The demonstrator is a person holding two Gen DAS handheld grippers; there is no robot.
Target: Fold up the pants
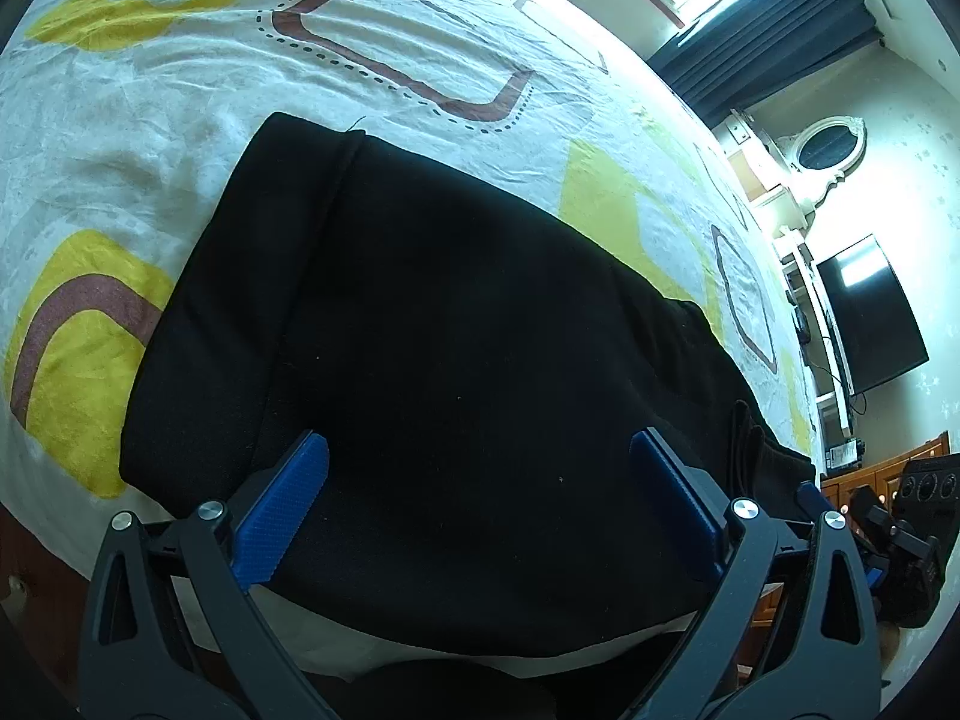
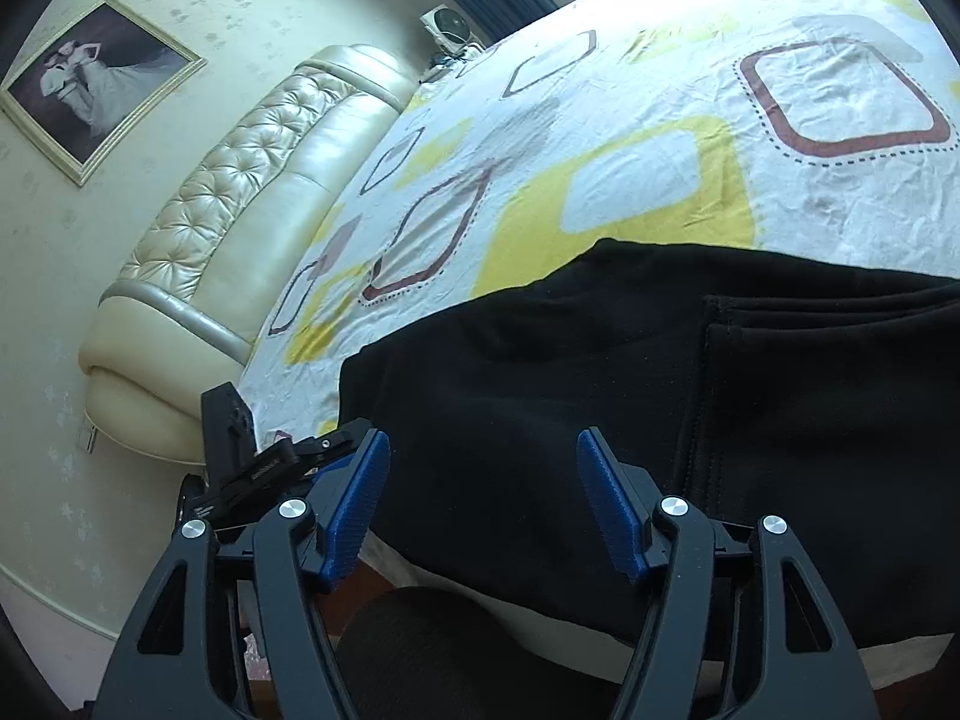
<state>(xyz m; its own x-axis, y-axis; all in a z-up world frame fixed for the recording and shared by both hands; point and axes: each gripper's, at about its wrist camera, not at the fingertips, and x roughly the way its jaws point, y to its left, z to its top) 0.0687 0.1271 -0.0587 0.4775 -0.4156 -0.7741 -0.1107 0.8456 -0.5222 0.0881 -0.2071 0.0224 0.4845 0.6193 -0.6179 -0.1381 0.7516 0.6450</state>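
The black pants (image 1: 456, 348) lie folded flat on the bed near its front edge; they also show in the right wrist view (image 2: 630, 372), where layered hems run along the right side. My left gripper (image 1: 480, 480) is open, its blue pads (image 1: 288, 498) spread wide just above the pants, holding nothing. My right gripper (image 2: 480, 480) is open above the pants' near edge, its blue pads (image 2: 612, 510) apart and empty. The right gripper also shows at the right edge of the left wrist view (image 1: 888, 546).
The bed sheet (image 1: 180, 120) is white with yellow and brown shapes. A cream tufted headboard (image 2: 240, 210) stands left in the right wrist view. A television (image 1: 870, 312), a mirror and dark curtains (image 1: 768, 18) line the far wall. A framed picture (image 2: 102, 84) hangs above the headboard.
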